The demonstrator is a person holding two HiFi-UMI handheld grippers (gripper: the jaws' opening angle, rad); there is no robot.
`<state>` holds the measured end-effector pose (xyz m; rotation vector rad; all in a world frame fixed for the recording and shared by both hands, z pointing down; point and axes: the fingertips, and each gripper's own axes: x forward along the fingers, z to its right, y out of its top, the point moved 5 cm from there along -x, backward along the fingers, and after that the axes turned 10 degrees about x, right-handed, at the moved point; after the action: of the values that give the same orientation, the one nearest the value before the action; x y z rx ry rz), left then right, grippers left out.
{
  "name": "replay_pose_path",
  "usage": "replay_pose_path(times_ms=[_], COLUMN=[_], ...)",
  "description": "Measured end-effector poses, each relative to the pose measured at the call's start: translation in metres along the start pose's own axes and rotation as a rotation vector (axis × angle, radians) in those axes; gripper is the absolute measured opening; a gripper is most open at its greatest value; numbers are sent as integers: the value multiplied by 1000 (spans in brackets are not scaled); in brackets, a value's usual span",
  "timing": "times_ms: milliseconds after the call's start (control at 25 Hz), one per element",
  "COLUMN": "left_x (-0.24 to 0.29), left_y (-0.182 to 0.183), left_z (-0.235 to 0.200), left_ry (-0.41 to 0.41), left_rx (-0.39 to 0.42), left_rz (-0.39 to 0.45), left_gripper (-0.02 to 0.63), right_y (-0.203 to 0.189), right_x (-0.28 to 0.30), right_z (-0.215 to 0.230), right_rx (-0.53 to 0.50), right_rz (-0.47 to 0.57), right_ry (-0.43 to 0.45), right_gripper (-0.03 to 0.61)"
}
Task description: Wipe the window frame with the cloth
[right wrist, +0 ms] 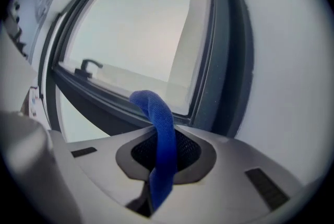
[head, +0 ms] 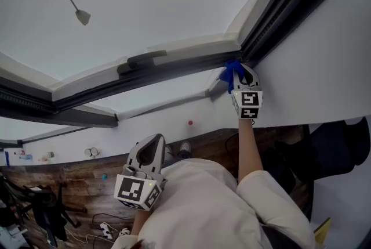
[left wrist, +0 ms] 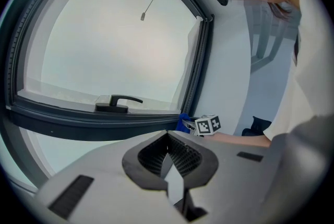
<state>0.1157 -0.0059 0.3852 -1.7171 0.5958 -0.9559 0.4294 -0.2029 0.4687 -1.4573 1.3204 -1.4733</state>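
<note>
A blue cloth (right wrist: 160, 137) sticks up from between the jaws of my right gripper (head: 242, 75), which is shut on it. In the head view the cloth (head: 232, 72) is at the lower right corner of the dark window frame (head: 174, 65); whether it touches the frame I cannot tell. The left gripper view shows the cloth (left wrist: 185, 122) at that same corner of the frame (left wrist: 83, 122). My left gripper (head: 152, 149) hangs low near the person's chest, away from the window, its jaws shut with nothing between them.
A black window handle (head: 141, 61) lies on the frame's bottom rail. A blind cord with a grey weight (head: 82, 16) hangs before the pane. White wall (head: 324, 62) runs right of the frame. Below are a wooden floor (head: 75, 181) and cables.
</note>
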Motion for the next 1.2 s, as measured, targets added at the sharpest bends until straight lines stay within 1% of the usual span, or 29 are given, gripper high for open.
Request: replay_pose_path(times_ms=[80,200,240,320,400,480,600,720,840,920,1000,1120,1200], left_x=[-2,-2,-2,-11,-26,-38,-46,-49,-56,-66,-79,-98,-108], left_y=[4,10,12,10,3,-2,-3,-4,0,3,4,0,-5], left_z=[-13,-39,-48,-64,-76,-87,-97,-102,-108,-114,-122,-136,-146], left_ry=[30,76,86,112,143,161,142,85,14,-27,-56,-88,-108], left_rx=[-8,1,8,19,23,23,26,36,53,66,87,119,132], left_rz=[17,53,65,65,42,29,37,44,49,45,36,15,3], left_gripper=[8,8,8,8,9,8,8,8,8,9,8,8,8], right_y=[12,27,31,30,25,21,19,17,21,29,33,31,29], right_x=[-14,-43,-53,-79,-107,-127,-143,-150,-156,-160,-167,-178,-183], right_z=[-22,-69,-83,-107,-128,-147,-172,-190,-208,-222,-240,-268,-287], right_rx=[79,119,128,168,211,203,151,140,142,159,169,158,160], right_rz=[62,116,127,124,97,66,43,19,6,23,25,-14,-19], right_ry=[101,306,360,431,471,499,504,478,439,407,385,363,347], right_gripper=[44,44,44,44,44,44,44,44,44,44,44,44,44])
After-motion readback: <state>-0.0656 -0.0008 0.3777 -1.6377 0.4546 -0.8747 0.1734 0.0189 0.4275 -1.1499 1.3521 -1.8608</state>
